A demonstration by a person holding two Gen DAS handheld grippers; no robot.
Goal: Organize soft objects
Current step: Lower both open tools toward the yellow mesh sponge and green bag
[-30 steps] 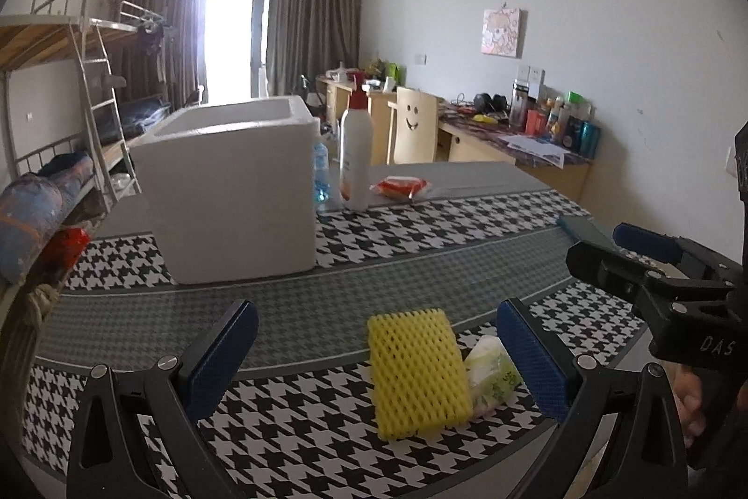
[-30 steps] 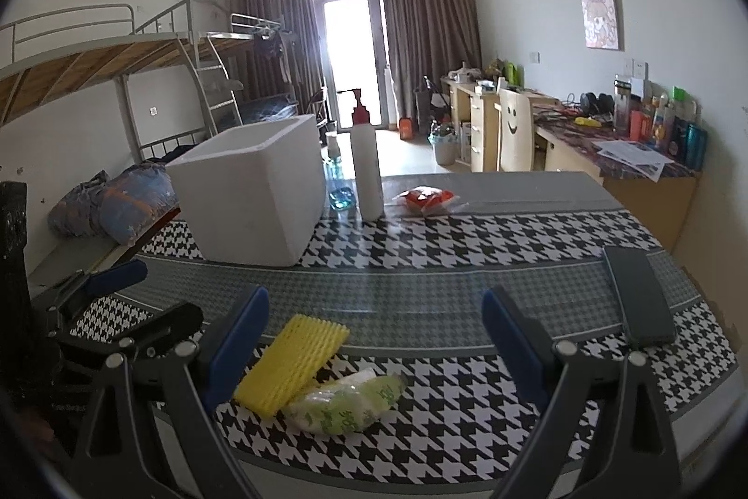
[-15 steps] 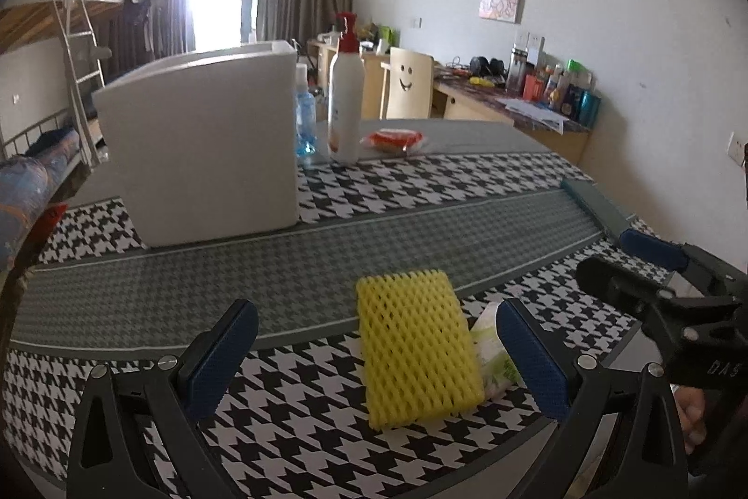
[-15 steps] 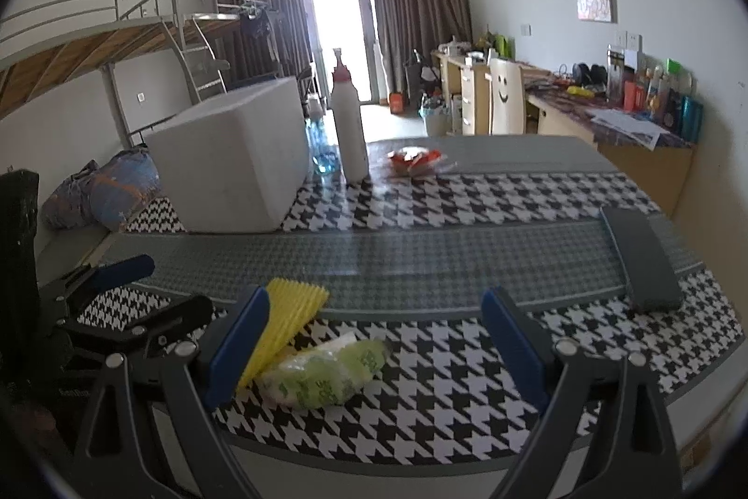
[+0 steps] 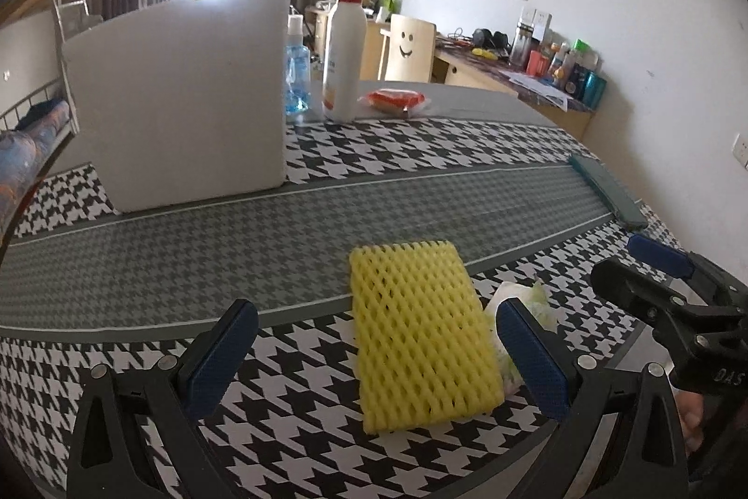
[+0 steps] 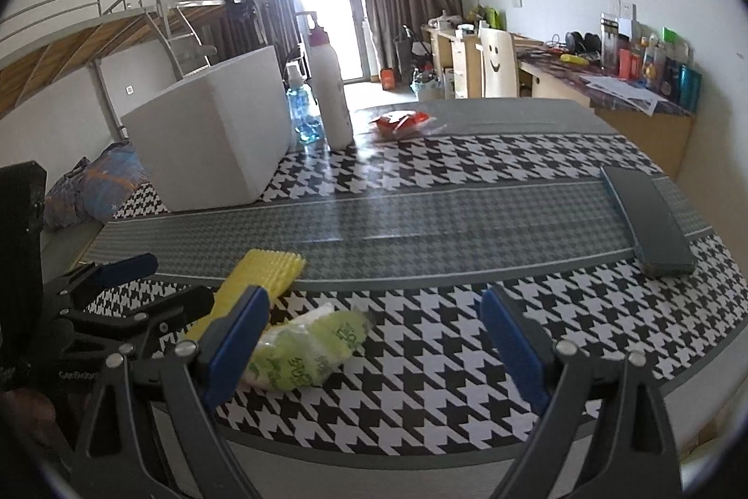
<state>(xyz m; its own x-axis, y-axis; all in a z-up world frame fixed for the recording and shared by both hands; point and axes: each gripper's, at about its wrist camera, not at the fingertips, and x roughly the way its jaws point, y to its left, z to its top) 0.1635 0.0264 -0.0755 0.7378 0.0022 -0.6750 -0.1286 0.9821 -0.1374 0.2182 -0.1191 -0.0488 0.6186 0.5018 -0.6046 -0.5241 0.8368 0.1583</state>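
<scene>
Left gripper [image 5: 374, 358] spread wide, empty, low over the near edge of the bench [image 5: 233, 265]; yellow foam net sleeve [image 5: 420, 335] lies flat between its fingers, closer to the right-hand one. Right gripper [image 6: 374, 340] also spread, empty; green-printed soft packet [image 6: 304, 351] sits at roughly 10 o'clock in its frame, just at its left finger [image 6: 236, 351], not centred in the gap.

Progress, my read: nothing organized yet. Both soft items lie on the houndstooth cloth, side by side, about touching. White foam box [image 5: 187, 101] at 11 o'clock, well apart from them, looks like the likely destination, though that's a guess. Neither item grasped or lifted. Left to do: close on the sleeve, close on the packet, carry both over.

View differences:
- Left wrist view: full top face of the sleeve, mesh pattern clear; packet mostly hidden behind the sleeve and its right finger, only a white-green corner shows. Right gripper visible at 3 o'clock.
- Right wrist view: packet fully visible; sleeve seen edge-on and partly hidden by the left gripper, which shows at 9 o'clock. Dark flat case [image 6: 650, 218] at 2 o'clock reads clearly here.
- Box interior not visible in either view, so can't tell what's in it.

Pump bottle [image 5: 343, 50], blue bottle [image 5: 297, 78] and red packet [image 5: 392, 99] sit beyond the box.
</scene>
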